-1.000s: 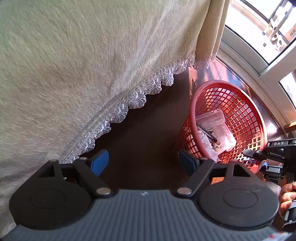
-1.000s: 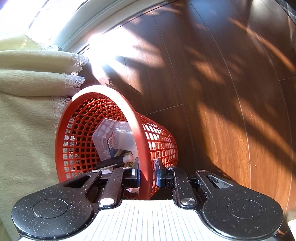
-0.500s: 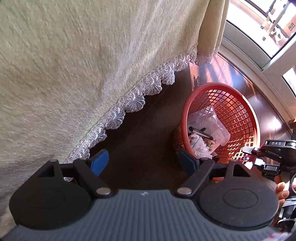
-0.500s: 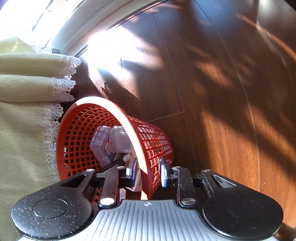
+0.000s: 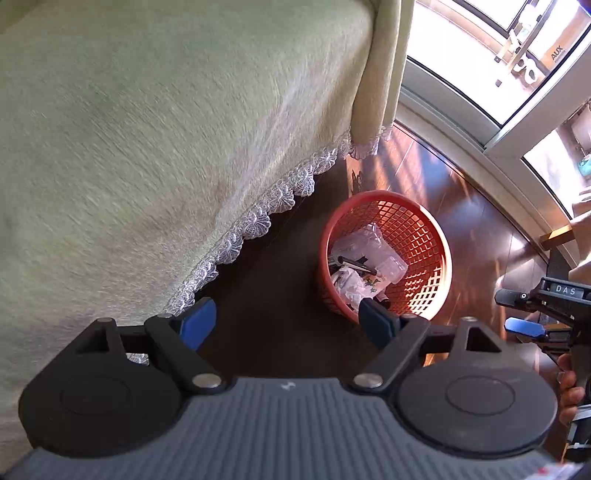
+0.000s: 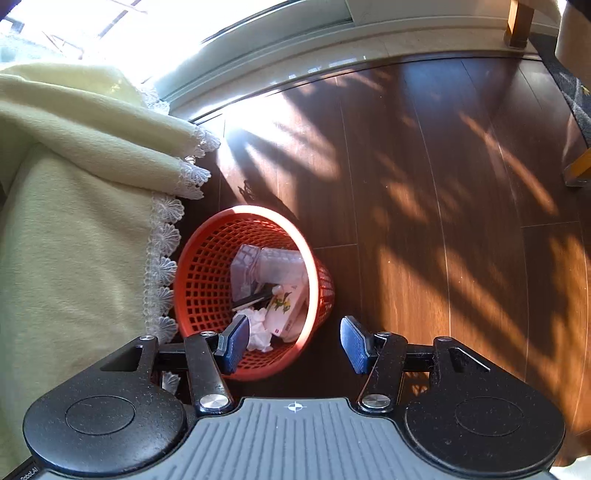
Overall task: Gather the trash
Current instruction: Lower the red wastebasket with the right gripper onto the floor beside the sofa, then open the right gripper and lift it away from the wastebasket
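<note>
The red mesh basket [image 6: 255, 291] was clamped at its rim by the right gripper [image 6: 293, 341] a second ago; now the rim has been released, the blue pads are spread wide with nothing between them, and the basket is seen standing upright on the wooden floor [image 6: 424, 221] below the gripper. In both views the basket appears smaller and farther off than in the earlier frames, so both grippers have been raised away from it. The left gripper [image 5: 284, 325] is held open as before, empty, above the dark floor between the cloth and the basket.

The collected trash lies inside the basket: a clear plastic container [image 6: 273, 264], a black pen [image 6: 255, 297], crumpled white paper [image 6: 258, 326] and a printed carton [image 6: 284, 308]. The left pad [image 6: 232, 343] of the right gripper overlaps the near rim of the basket in that view; whether it touches cannot be told.

A pale green cloth with a lace hem [image 5: 166, 147] hangs down just beside the basket, on its left. A bright window frame [image 5: 498, 110] runs along the floor beyond it. A wooden furniture leg [image 6: 517, 26] is seen near the window, well apart from the basket. At the right edge of the left view, the right gripper is seen gripped by a hand [image 5: 570, 391].
</note>
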The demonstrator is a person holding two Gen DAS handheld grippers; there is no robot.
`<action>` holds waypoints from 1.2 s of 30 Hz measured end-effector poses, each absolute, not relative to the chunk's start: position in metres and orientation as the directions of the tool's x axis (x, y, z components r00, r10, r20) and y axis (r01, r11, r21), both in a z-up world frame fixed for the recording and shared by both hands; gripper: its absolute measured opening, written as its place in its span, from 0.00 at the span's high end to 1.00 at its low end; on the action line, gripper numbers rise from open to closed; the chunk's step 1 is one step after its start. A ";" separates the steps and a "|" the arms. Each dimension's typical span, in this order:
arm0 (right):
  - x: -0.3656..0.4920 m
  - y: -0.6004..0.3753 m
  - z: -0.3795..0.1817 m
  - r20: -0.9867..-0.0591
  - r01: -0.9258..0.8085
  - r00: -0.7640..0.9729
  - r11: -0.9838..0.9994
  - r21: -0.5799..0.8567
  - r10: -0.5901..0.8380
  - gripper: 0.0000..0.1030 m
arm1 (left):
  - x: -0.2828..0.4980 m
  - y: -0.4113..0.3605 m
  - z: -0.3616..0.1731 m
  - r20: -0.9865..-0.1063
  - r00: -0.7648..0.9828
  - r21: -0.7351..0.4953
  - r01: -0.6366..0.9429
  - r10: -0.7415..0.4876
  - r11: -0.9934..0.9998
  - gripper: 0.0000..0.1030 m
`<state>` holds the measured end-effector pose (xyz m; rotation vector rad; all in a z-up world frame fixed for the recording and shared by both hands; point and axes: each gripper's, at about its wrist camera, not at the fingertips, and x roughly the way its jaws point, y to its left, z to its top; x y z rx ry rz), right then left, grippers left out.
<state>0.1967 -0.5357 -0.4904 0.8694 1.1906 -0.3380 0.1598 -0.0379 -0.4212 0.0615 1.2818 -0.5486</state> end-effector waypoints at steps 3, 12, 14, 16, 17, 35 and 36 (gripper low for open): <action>0.190 -0.520 -0.442 -0.906 0.605 0.362 0.686 0.406 0.217 0.49 | 0.149 -0.027 -0.381 -0.921 0.161 -0.261 0.423 -0.356 0.867 0.21; 0.171 -0.449 -0.281 -0.898 0.371 0.384 0.855 0.364 0.215 0.49 | 0.119 0.011 -0.240 -0.908 0.194 -0.254 0.452 -0.372 0.855 0.18; 0.167 -0.434 -0.254 -0.897 0.341 0.391 0.872 0.351 0.208 0.49 | 0.117 0.020 -0.215 -0.906 0.208 -0.246 0.453 -0.370 0.857 0.17; 0.160 -0.417 -0.227 -0.894 0.314 0.399 0.886 0.341 0.203 0.49 | 0.115 0.030 -0.189 -0.900 0.223 -0.242 0.460 -0.375 0.854 0.17; 0.154 -0.408 -0.212 -0.891 0.301 0.409 0.893 0.336 0.197 0.49 | 0.114 0.035 -0.177 -0.897 0.231 -0.238 0.466 -0.377 0.852 0.17; 0.027 -0.280 -0.048 -0.893 0.323 0.437 0.906 0.272 0.112 0.49 | 0.050 0.176 -0.034 -0.861 0.211 -0.261 0.596 -0.462 0.759 0.16; 0.024 -0.276 -0.043 -0.896 0.317 0.432 0.911 0.263 0.108 0.49 | 0.047 0.183 -0.029 -0.860 0.210 -0.263 0.599 -0.466 0.756 0.16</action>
